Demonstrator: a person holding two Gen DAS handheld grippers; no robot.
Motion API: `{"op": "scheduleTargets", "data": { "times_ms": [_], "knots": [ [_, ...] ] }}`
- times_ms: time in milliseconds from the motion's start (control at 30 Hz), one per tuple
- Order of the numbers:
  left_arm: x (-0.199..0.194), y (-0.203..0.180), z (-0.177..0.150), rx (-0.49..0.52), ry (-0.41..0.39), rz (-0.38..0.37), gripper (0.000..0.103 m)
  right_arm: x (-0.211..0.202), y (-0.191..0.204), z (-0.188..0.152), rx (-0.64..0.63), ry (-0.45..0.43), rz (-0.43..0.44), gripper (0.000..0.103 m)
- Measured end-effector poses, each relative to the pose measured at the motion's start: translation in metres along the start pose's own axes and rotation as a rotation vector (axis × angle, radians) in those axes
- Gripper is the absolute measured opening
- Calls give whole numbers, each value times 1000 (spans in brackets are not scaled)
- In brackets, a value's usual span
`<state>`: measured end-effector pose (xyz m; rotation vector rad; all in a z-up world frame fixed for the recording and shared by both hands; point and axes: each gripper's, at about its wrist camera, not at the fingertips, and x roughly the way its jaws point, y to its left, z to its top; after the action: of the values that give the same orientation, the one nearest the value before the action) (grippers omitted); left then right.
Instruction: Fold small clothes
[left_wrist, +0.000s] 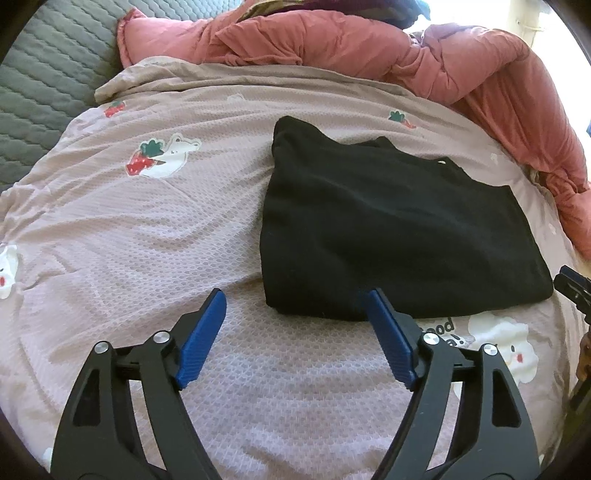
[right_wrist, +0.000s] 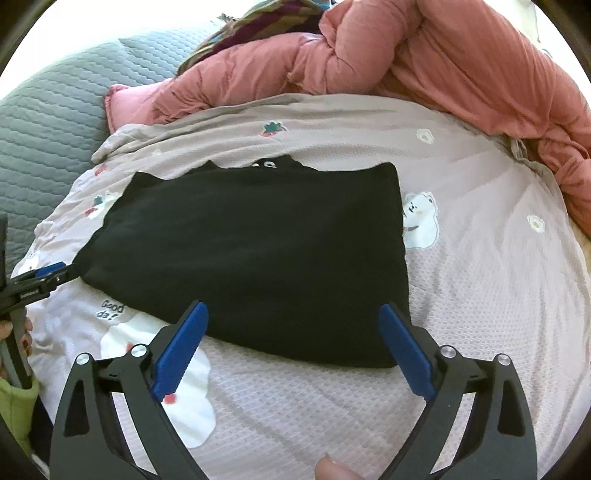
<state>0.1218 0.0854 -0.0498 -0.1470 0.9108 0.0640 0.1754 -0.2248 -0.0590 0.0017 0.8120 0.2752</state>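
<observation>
A: What's on the bed, left to right?

B: Grey quilted mattress pad (left_wrist: 40, 96) at the left edge, then the pink bear-print sheet (left_wrist: 155, 229), with the black garment (right_wrist: 251, 251) lying flat on it, already folded into a rough rectangle. The salmon duvet (right_wrist: 461, 62) is bunched along the far edge and right side.

A: And the tools?

B: The left hand-held gripper (left_wrist: 295, 310) is spread wide, empty, at the garment's near left corner. The right hand-held gripper (right_wrist: 293, 325) also stands wide, holding nothing, over the near hem.

A: How will it handle?

B: Light, soft and limp, I'd judge. Pinch the near corners. Open sheet lies left and right; the duvet crowds the far side.
</observation>
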Motion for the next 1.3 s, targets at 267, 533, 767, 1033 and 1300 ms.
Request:
{"op": "scheduleTargets", "data": {
  "times_ms": [267, 533, 767, 1033, 1300],
  "knots": [
    [-13, 2, 0, -3, -19, 2, 82, -13, 15, 2, -34, -23, 23, 97],
    [-24, 3, -3, -4, -36, 7, 87, -20, 30, 3, -72, -31, 6, 98],
    [-33, 3, -8, 1, -46, 16, 93, -24, 44, 1, -95, -40, 18, 98],
    [-42, 7, -11, -7, -60, 22, 93, -32, 64, 4, -137, -65, 45, 98],
    [-50, 17, -15, -27, -73, 34, 93, -31, 88, 7, -178, -68, 72, 98]
  ]
}}
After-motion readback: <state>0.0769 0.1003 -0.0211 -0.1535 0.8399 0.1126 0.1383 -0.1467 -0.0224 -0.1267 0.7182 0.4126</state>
